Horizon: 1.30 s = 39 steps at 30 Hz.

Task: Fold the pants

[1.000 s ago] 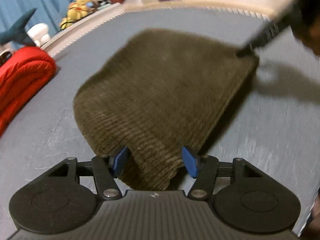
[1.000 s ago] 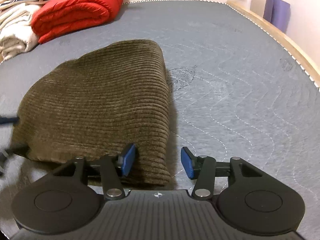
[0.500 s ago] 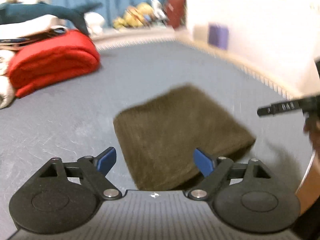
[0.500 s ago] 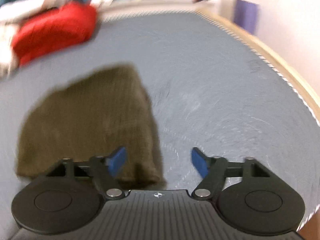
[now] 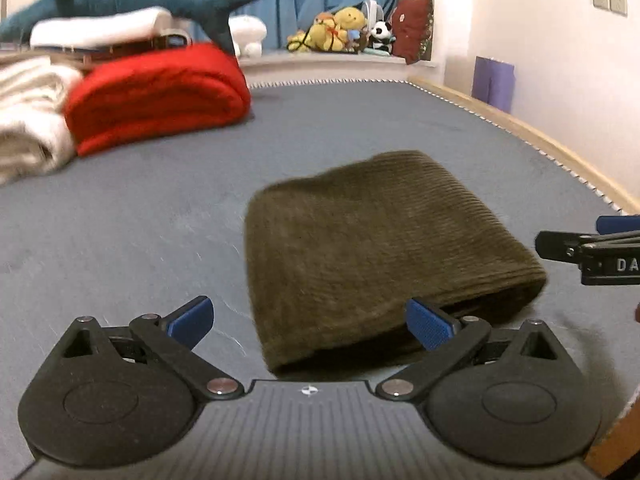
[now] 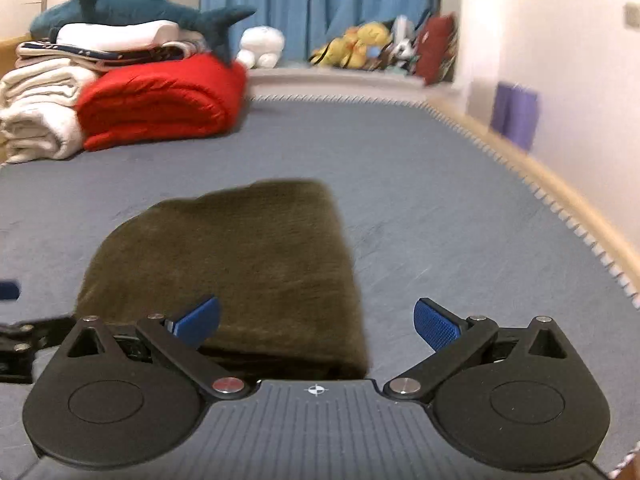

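Pants [image 5: 372, 248] are lying folded into a compact olive bundle mid-bed [image 5: 120, 220], nothing pinching them. Left claw [image 5: 308, 320] and right claw [image 6: 316, 320] are both opening, jaws spread, no fabric between the pads, hovering just above the near edge; likely releasing because the fold looks finished.

Folded olive pants [image 6: 224, 264] on grey mattress [image 6: 440, 208]
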Each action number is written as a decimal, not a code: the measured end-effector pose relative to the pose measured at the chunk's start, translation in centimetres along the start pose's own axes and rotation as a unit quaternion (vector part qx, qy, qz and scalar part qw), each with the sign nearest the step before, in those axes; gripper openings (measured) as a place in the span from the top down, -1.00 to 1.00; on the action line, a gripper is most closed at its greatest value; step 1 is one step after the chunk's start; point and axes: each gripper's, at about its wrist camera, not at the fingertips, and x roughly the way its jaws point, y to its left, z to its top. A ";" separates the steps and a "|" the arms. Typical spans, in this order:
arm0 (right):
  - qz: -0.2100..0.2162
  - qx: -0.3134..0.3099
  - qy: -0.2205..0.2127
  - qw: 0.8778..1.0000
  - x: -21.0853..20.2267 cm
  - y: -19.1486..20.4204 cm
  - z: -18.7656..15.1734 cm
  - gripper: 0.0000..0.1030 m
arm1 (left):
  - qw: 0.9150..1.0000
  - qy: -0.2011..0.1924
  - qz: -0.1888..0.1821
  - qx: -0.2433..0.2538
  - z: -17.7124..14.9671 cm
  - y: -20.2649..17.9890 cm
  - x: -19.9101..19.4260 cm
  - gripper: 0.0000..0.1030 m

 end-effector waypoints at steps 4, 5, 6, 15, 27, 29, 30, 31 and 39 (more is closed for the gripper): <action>-0.014 -0.016 0.007 1.000 1.6 0.2 -0.1 -0.99 | 0.999 0.023 -0.005 -0.024 0.4 0.4 1.3 -0.99; -0.015 -0.013 0.012 1.000 2.0 0.2 0.0 -0.99 | 0.999 0.029 -0.001 -0.027 0.2 0.5 1.6 -0.99; -0.011 -0.007 0.016 1.000 2.3 0.2 0.1 -0.99 | 0.999 0.036 0.003 -0.029 0.1 0.5 1.7 -0.99; 0.004 -0.024 0.016 1.000 2.7 2.3 0.5 -0.99 | 0.998 0.050 -0.005 -0.038 -0.8 0.6 2.1 -0.99; 0.002 -0.030 0.019 0.999 2.1 2.8 0.1 -0.99 | 0.996 0.073 -0.004 -0.057 -1.2 1.1 2.2 -0.99; 0.001 -0.028 0.022 0.999 2.2 2.7 0.1 -0.99 | 0.995 0.074 -0.004 -0.059 -1.2 1.2 2.2 -0.99; 0.002 -0.027 0.022 0.999 2.1 2.6 0.1 -0.99 | 0.996 0.073 -0.002 -0.057 -1.2 1.1 2.2 -0.99; 0.004 -0.027 0.020 0.999 2.0 2.6 0.1 -0.99 | 0.996 0.073 0.000 -0.055 -1.2 1.0 2.2 -0.99; 0.005 -0.031 0.019 0.999 1.9 2.6 0.0 -0.99 | 0.996 0.073 -0.002 -0.058 -1.2 0.9 2.0 -0.99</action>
